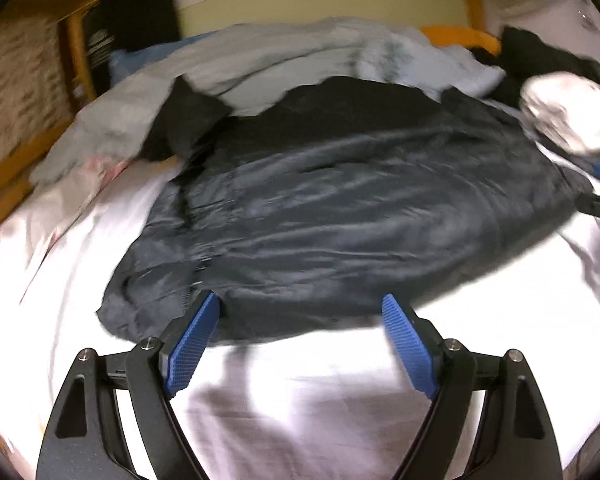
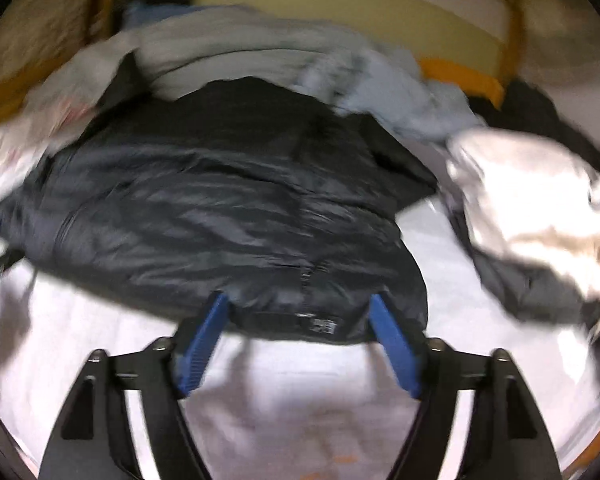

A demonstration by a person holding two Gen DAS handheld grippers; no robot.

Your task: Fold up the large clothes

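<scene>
Though blurred, dark shiny puffer jacket (image 1: 340,200)

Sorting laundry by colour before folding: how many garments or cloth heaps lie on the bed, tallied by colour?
Dark navy: 1, the puffer jacket
Grey: 1, the grey heap
Pale blue: 1, the pale blue cloth
White: 1, the white bundle
Black: 1, the black cloth
Total: 5; blur may hide others.

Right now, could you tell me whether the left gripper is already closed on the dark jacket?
No, the left gripper is open, its blue fingers spread apart at the near edge of the dark jacket.
</scene>
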